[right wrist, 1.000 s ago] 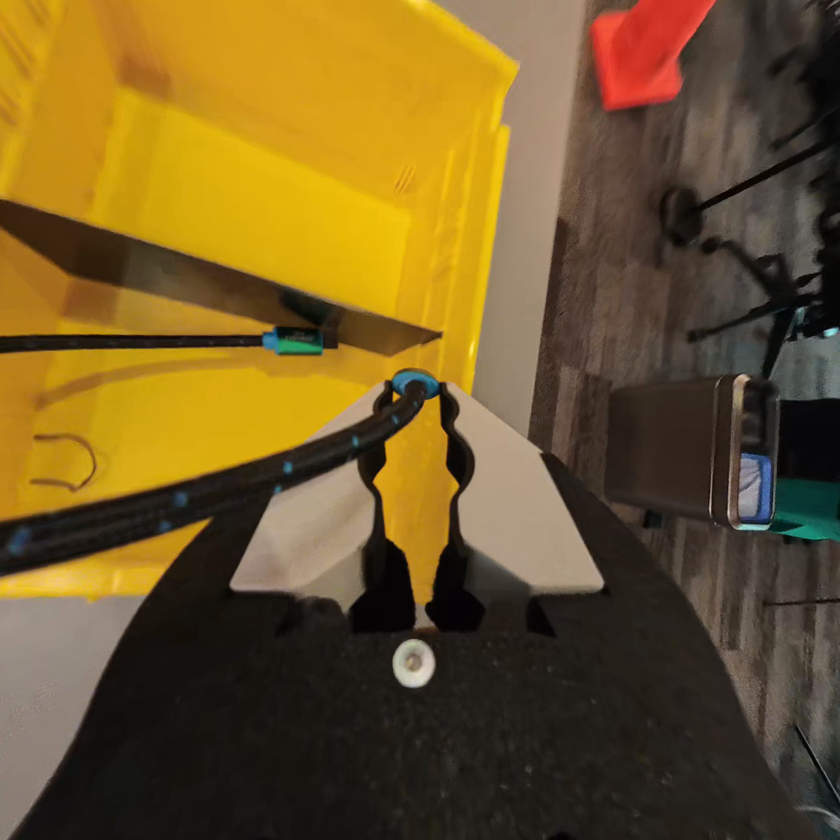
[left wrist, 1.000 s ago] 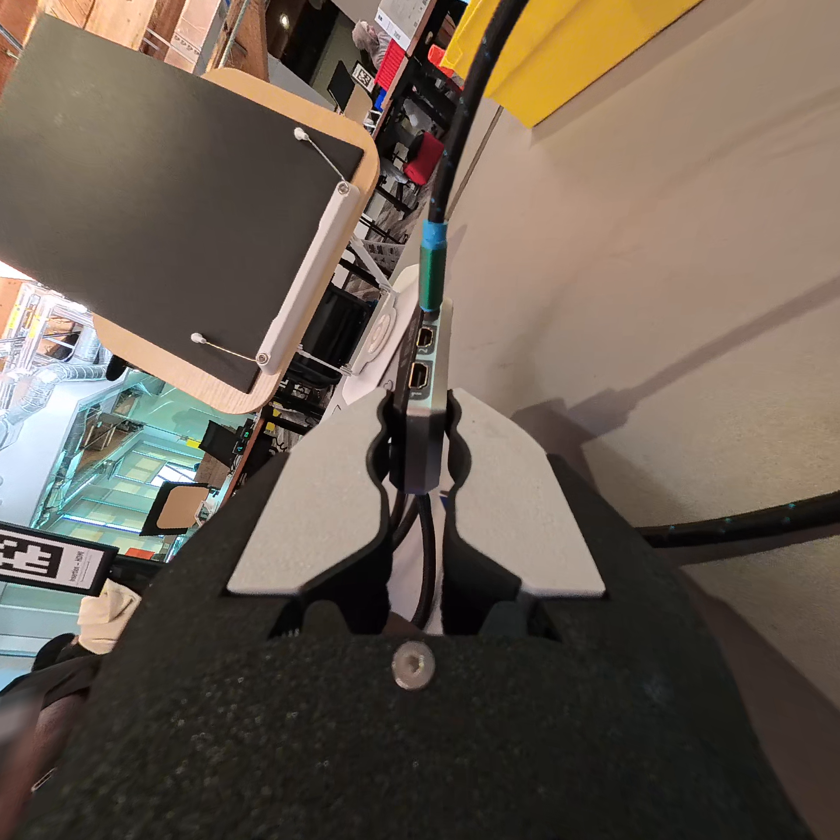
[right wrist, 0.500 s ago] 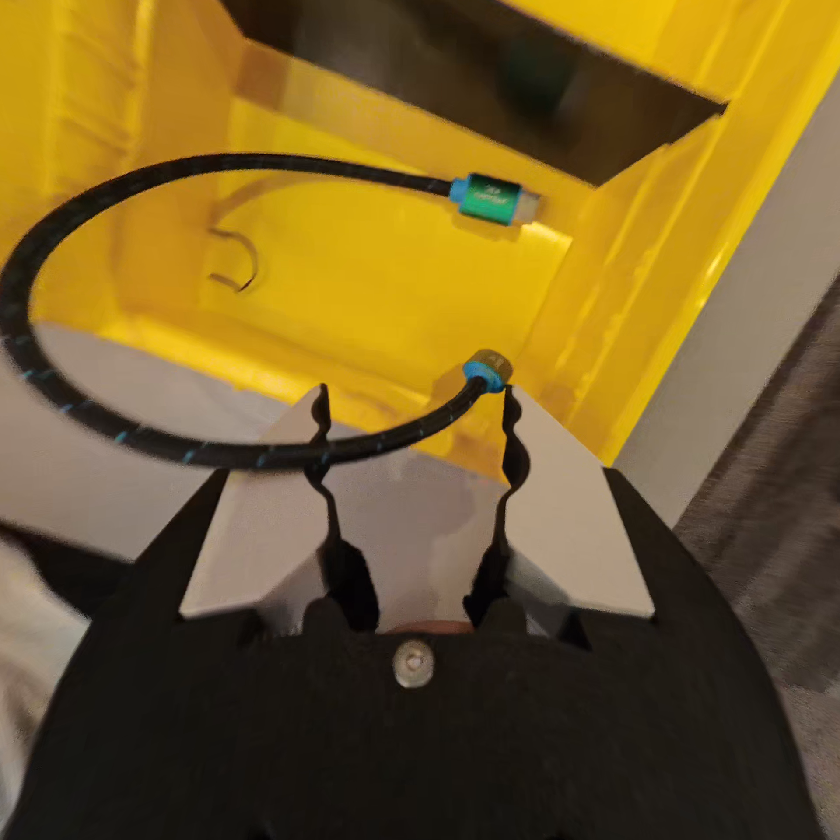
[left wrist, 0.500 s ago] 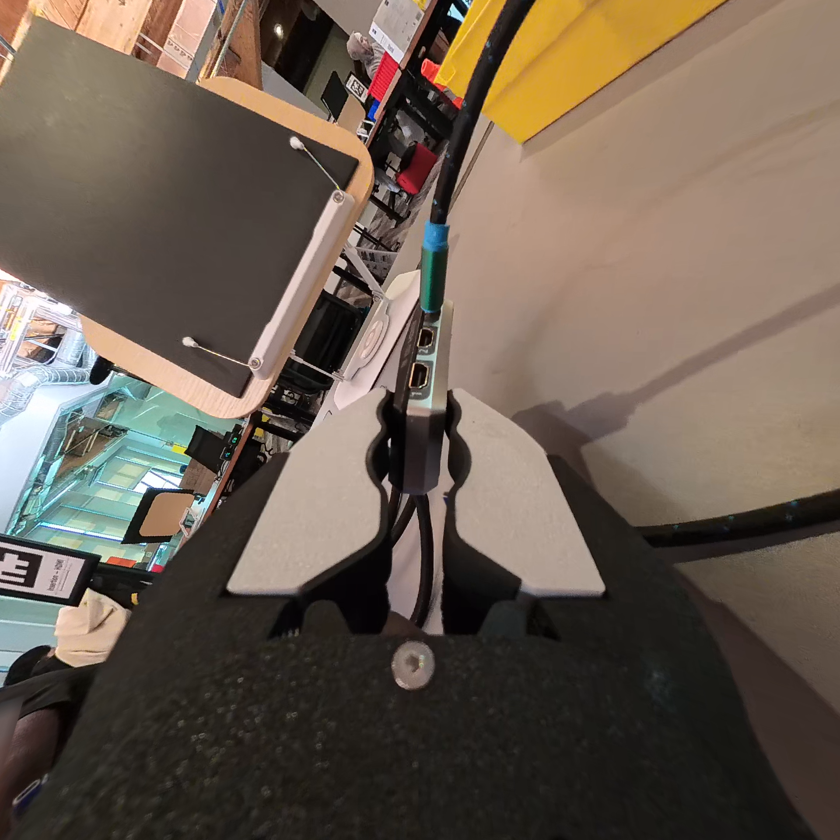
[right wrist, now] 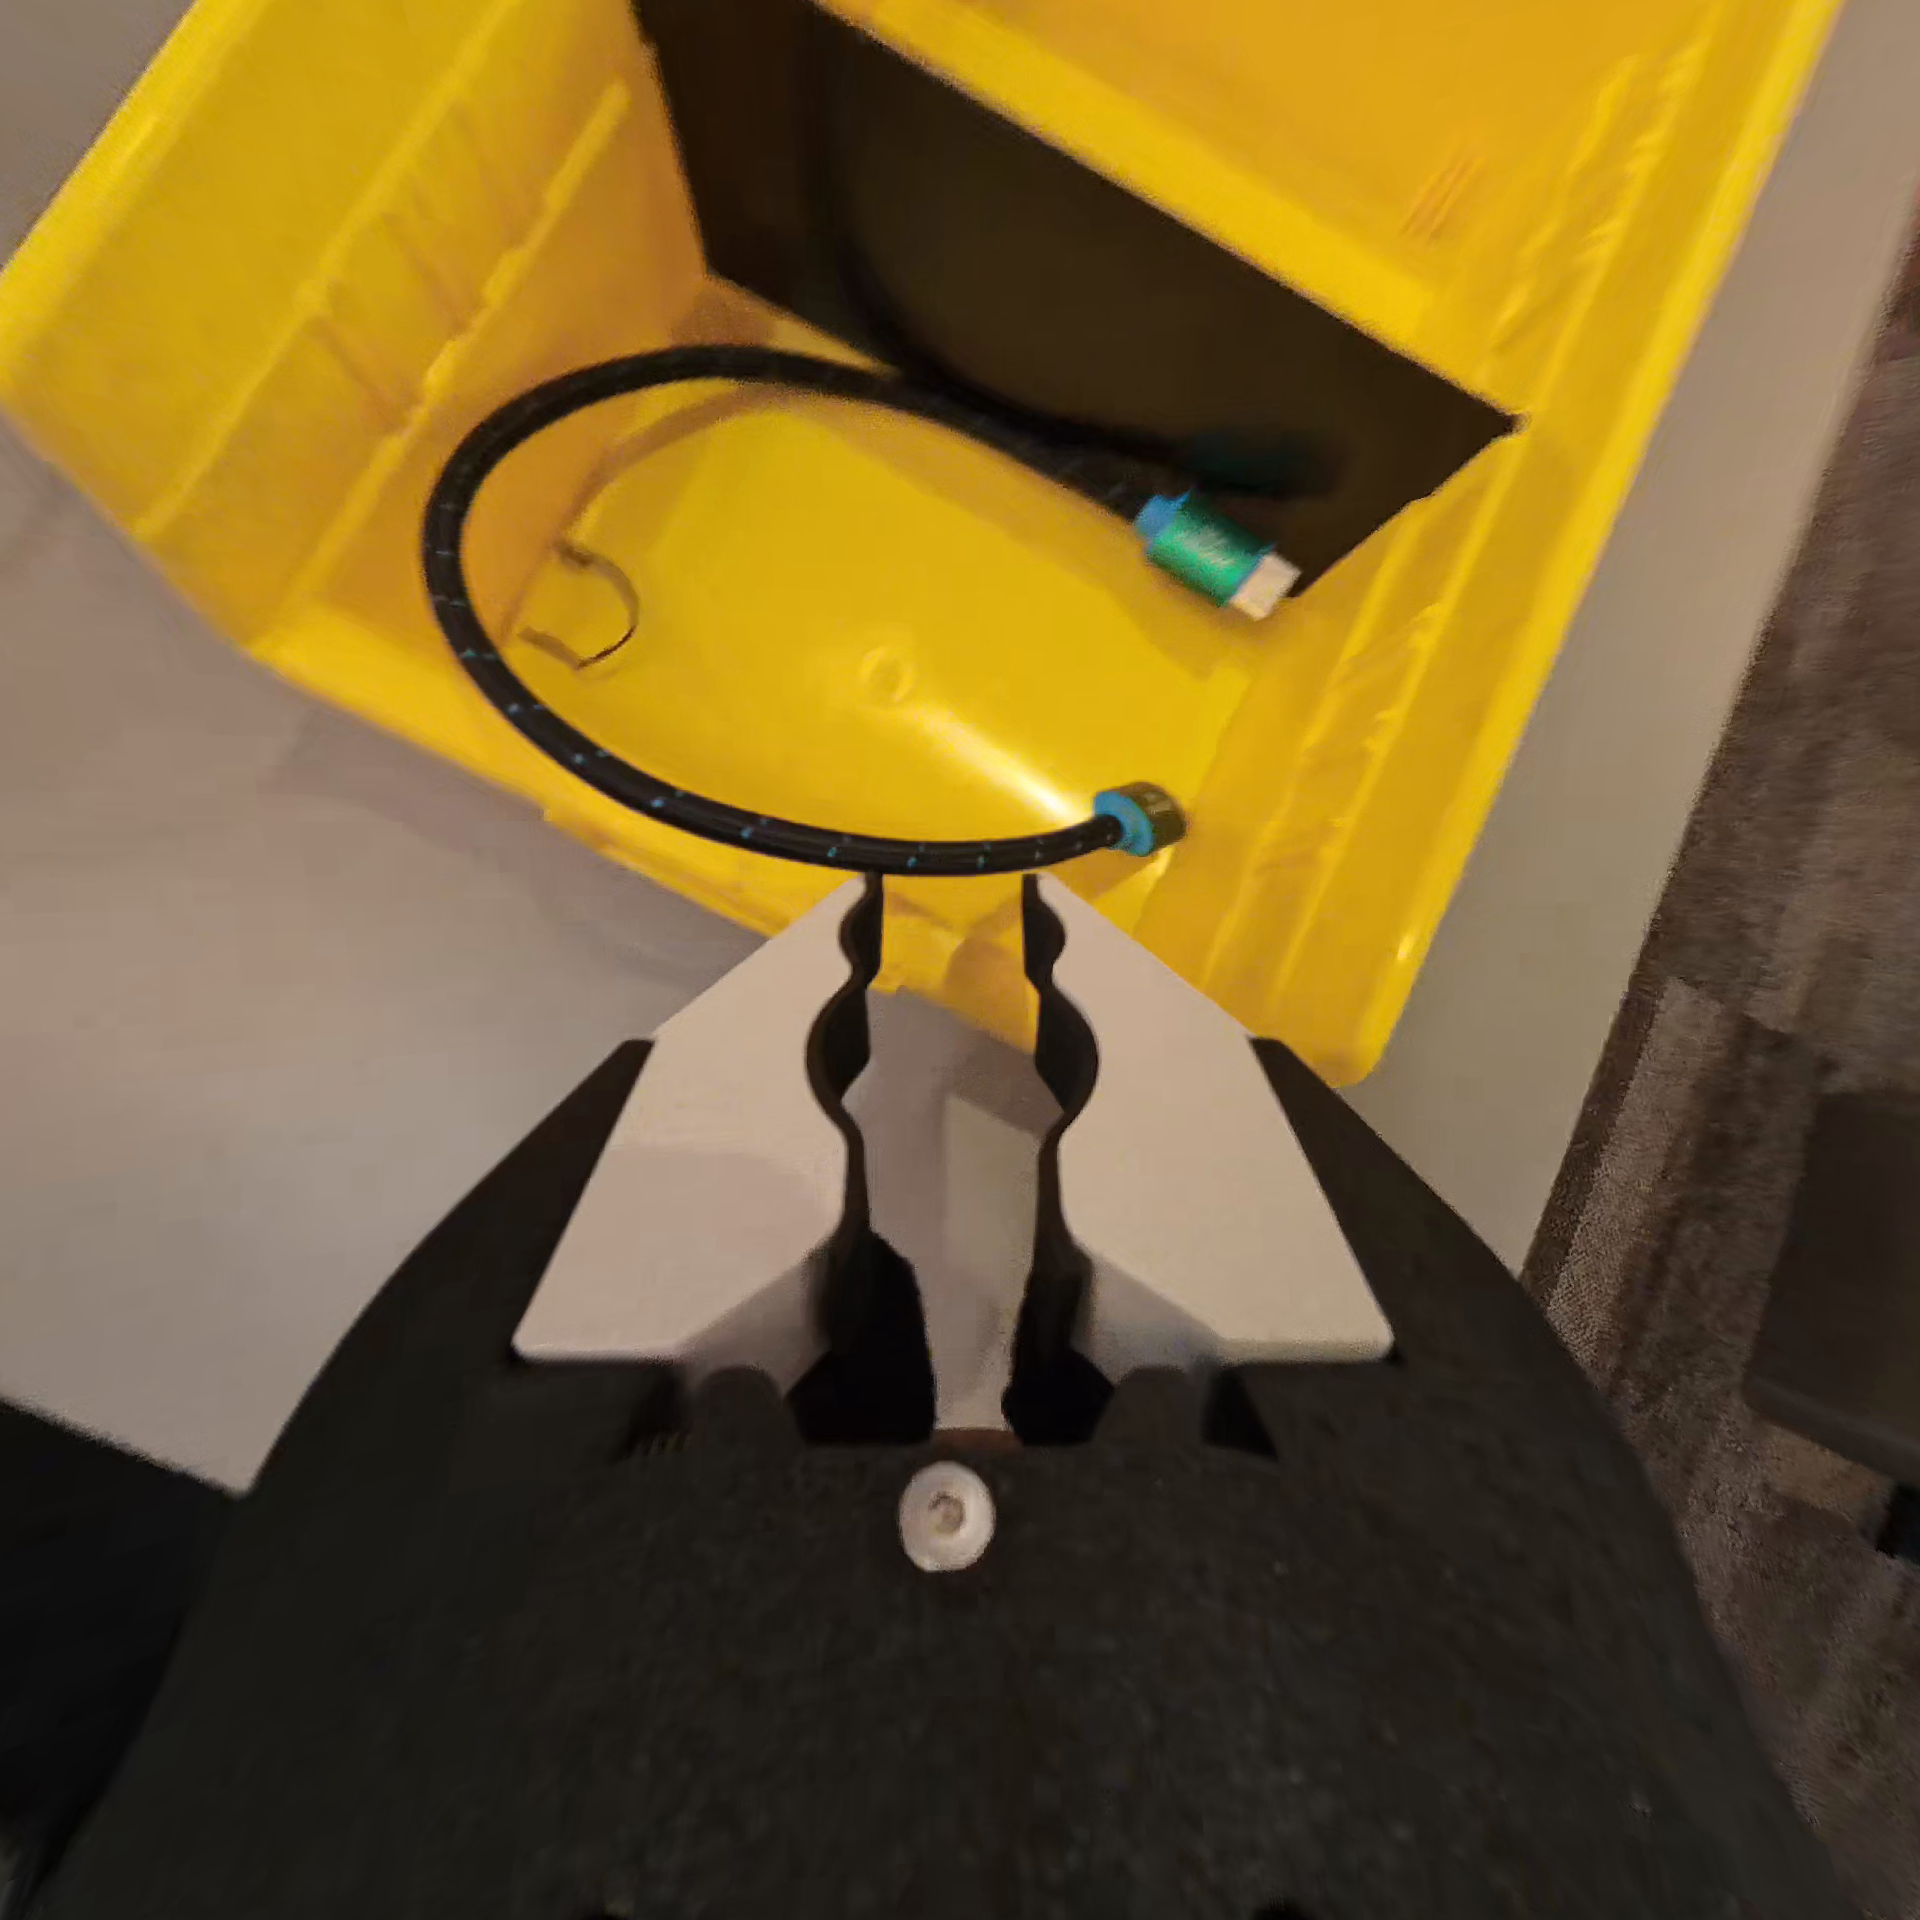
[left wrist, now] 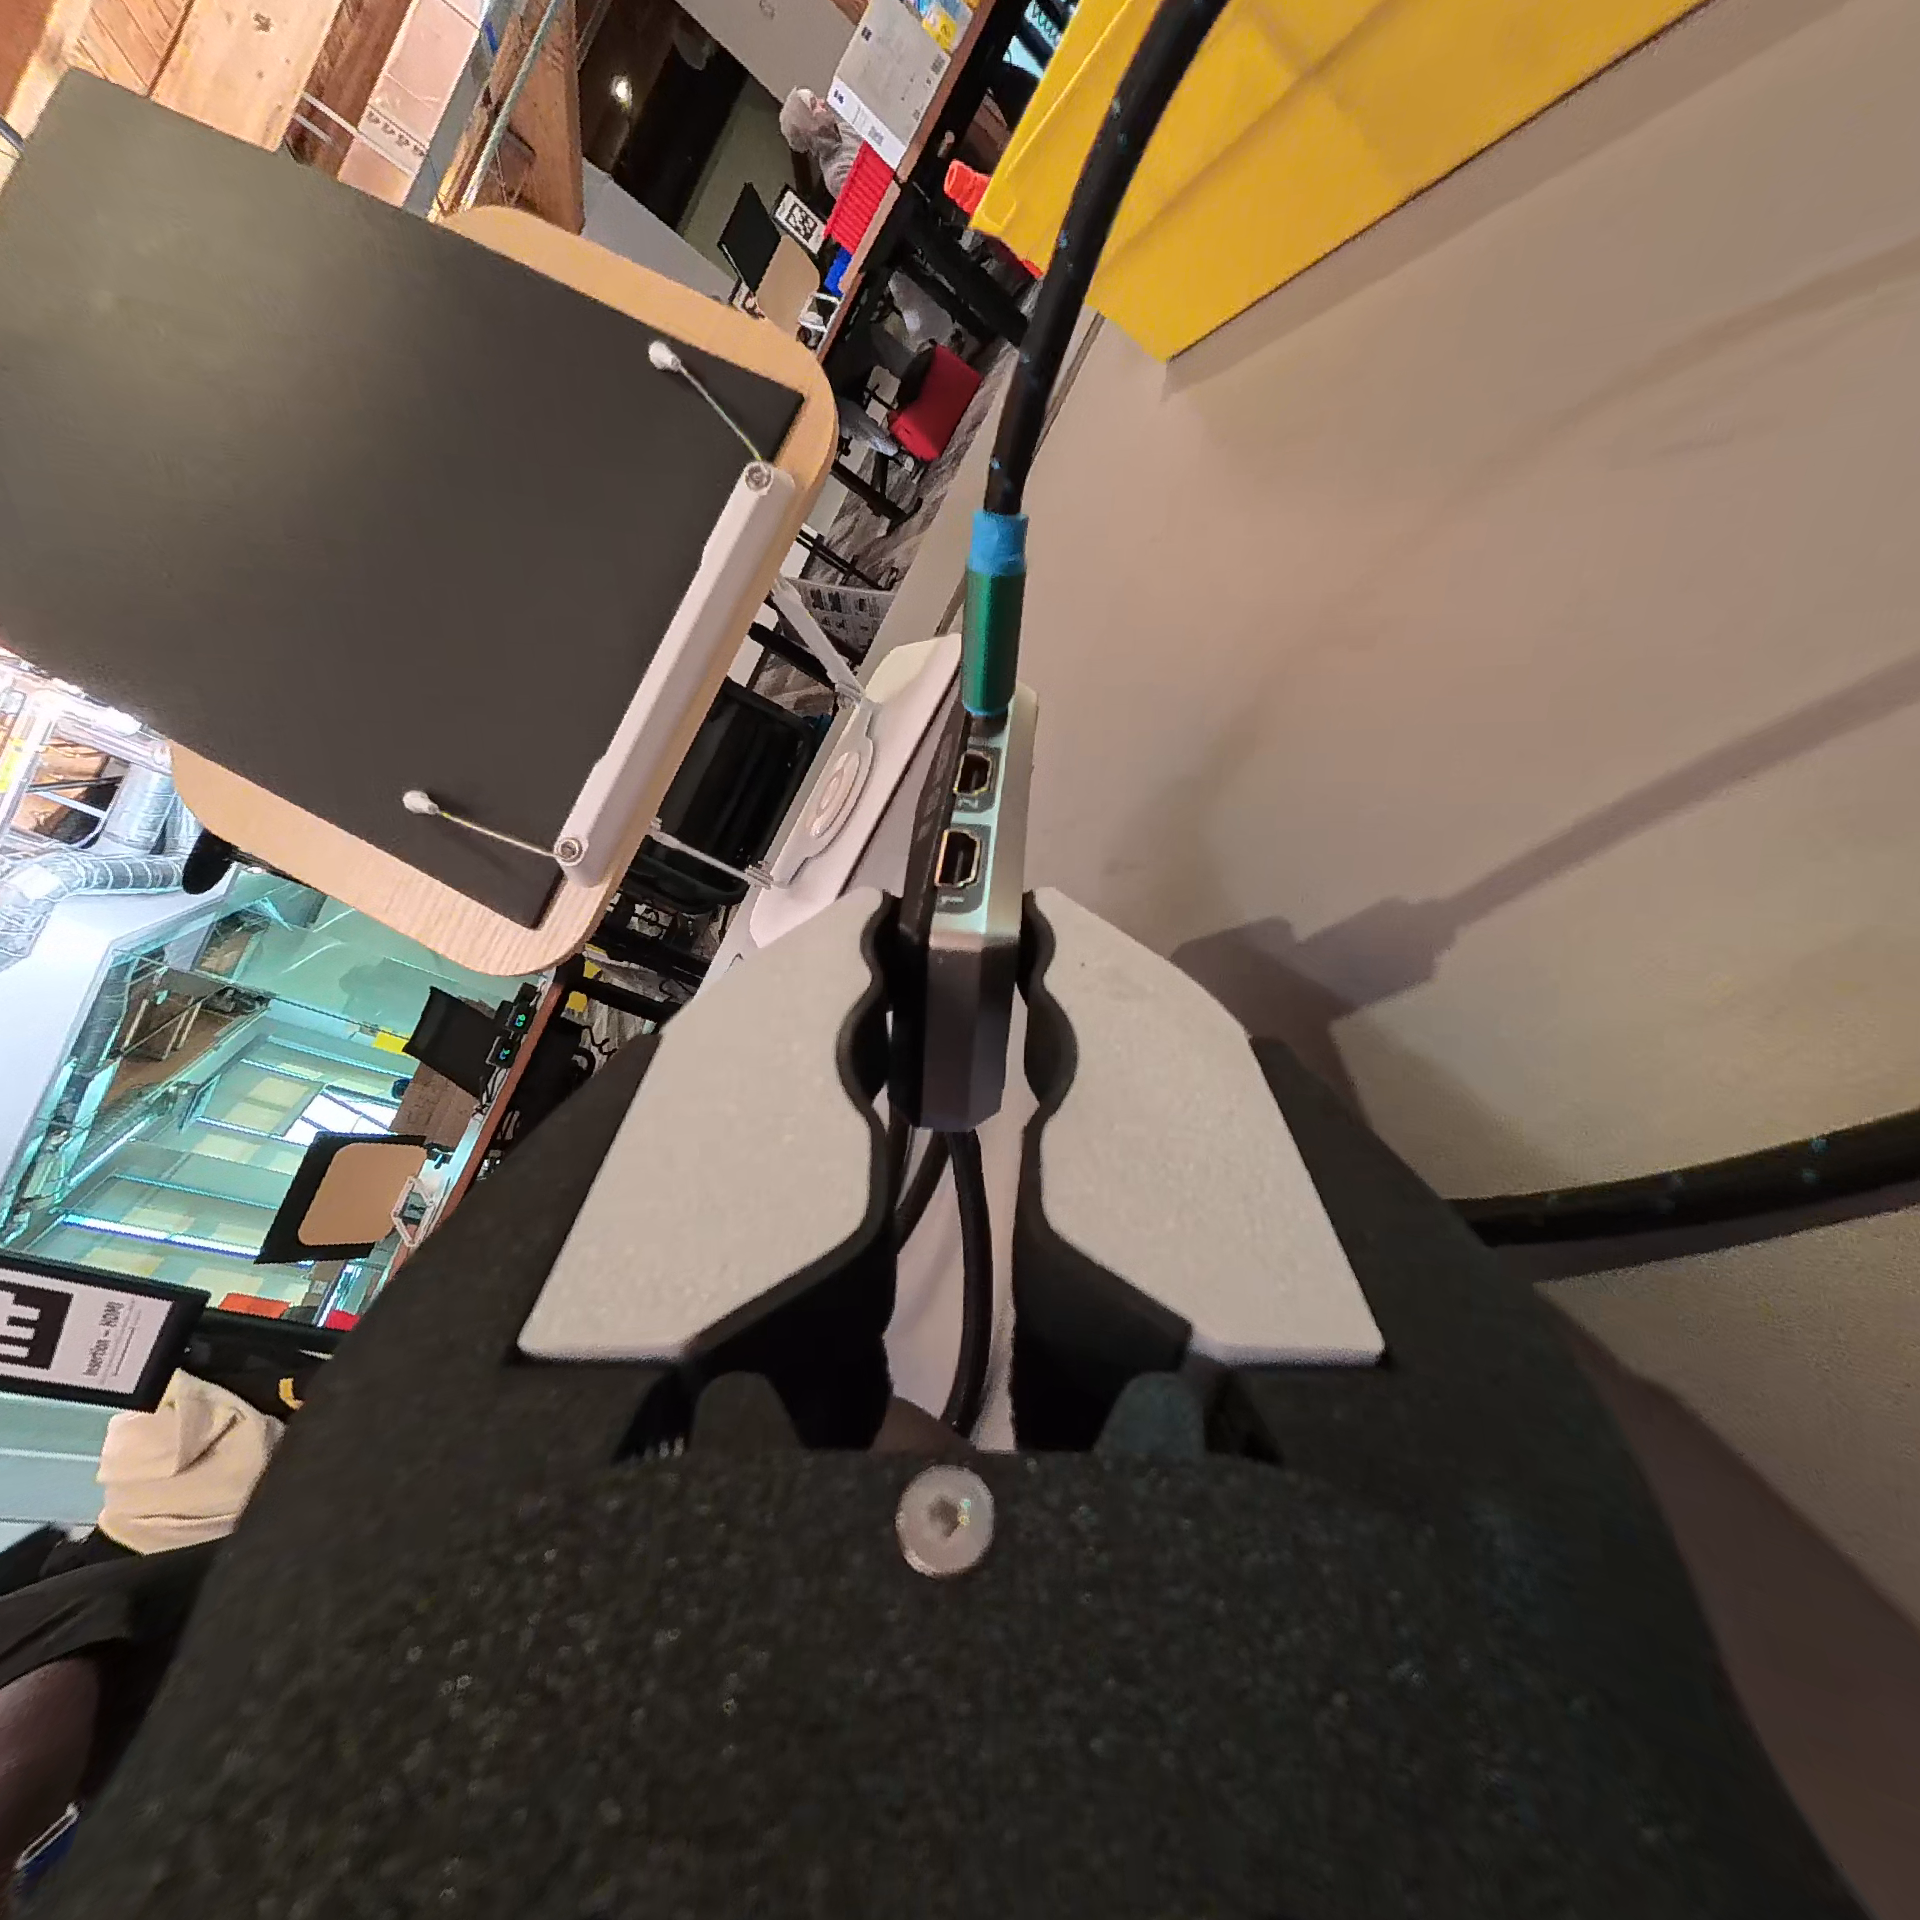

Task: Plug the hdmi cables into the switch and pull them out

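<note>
Spreading across the right half of the left wrist view, the pale table (left wrist: 1507,644) is the biggest surface, and the yellow bin (right wrist: 935,665) stands on it at the far end, filling the upper part of the right wrist view. A black panel (right wrist: 1039,312) leans inside the bin against its far wall. Off the table's left edge in the left wrist view stands a wooden board with a black face (left wrist: 343,499).

The braided cable in the bin (right wrist: 457,623) lies loose in a wide arc on the yellow floor; one green plug (right wrist: 1210,556) rests near the black panel, and its other plug (right wrist: 1143,819) lies near the bin's near right corner. The right gripper (right wrist: 951,899) hovers just short of this arc with its fingers spread apart and nothing between them.

The left gripper (left wrist: 956,925) is clenched on the near end of the grey hdmi switch (left wrist: 961,914), which it holds edge-up above the table. A second braided cable (left wrist: 1049,270) comes down from the far side, and its green plug with a blue collar (left wrist: 989,623) sits in the switch's farthest port. Two nearer ports (left wrist: 961,821) on the same face stand unfilled. A thin black lead (left wrist: 971,1268) leaves the near end of the switch between the fingers. Another stretch of braided cable (left wrist: 1683,1184) lies on the table at the right.
</note>
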Demonstrator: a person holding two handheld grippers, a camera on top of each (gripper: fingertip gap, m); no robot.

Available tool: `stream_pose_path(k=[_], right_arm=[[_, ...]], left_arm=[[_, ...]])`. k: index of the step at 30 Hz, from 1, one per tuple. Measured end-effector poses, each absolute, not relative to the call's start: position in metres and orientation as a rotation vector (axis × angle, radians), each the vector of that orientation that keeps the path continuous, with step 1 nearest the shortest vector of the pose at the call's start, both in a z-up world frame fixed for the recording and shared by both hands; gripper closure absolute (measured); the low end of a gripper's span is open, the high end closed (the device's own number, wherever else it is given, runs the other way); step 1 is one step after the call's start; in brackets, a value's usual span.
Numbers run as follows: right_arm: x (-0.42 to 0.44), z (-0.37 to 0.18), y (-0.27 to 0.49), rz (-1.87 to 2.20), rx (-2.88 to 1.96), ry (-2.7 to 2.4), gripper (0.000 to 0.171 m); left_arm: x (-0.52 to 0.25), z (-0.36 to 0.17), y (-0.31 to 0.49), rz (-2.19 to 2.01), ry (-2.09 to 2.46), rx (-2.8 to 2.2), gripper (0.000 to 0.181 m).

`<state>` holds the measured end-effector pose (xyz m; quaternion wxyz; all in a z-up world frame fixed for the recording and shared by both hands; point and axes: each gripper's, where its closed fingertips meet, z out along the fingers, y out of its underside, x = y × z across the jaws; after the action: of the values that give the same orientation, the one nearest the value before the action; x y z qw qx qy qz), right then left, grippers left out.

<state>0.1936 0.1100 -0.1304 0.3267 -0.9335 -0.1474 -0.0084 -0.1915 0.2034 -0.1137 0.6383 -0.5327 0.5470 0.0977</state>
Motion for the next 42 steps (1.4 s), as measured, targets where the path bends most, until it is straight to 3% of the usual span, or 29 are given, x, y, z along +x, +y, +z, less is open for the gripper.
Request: stream_pose_path(k=[7, 12, 18, 23, 29, 37, 40, 42], right_arm=[[0.209, -0.141, 0.111, -0.143, -2.481, -0.249, 0.143], [0.198, -0.109, 0.107, -0.076, -2.375, -0.141, 0.138], [0.043, -0.029, 0.118, 0.521, -1.863, -0.327, 0.132], [-0.063, -0.075, 0.138, 0.593, -1.857, -0.507, 0.125], [-0.137, -0.063, 0.152, 0.532, -1.663, -0.575, 0.125], [-0.152, -0.067, 0.156, 0.501, -1.688, -0.562, 0.13], [-0.148, -0.061, 0.155, 0.501, -1.663, -0.507, 0.148], [-0.144, -0.059, 0.155, 0.492, -1.666, -0.485, 0.151]], left_arm=[[-0.19, -0.112, 0.201, 0.211, 1.247, -1.224, 0.16], [-0.197, -0.104, 0.201, 0.182, 1.21, -1.216, 0.161], [-0.199, -0.091, 0.188, 0.131, 1.202, -1.14, 0.161], [-0.202, -0.074, 0.166, 0.124, 1.181, -1.089, 0.161], [-0.191, -0.072, 0.148, 0.065, 1.179, -1.101, 0.161], [-0.185, -0.082, 0.147, 0.089, 1.177, -1.141, 0.161], [-0.182, -0.084, 0.146, 0.079, 1.183, -1.137, 0.161], [-0.18, -0.086, 0.145, 0.081, 1.183, -1.147, 0.161]])
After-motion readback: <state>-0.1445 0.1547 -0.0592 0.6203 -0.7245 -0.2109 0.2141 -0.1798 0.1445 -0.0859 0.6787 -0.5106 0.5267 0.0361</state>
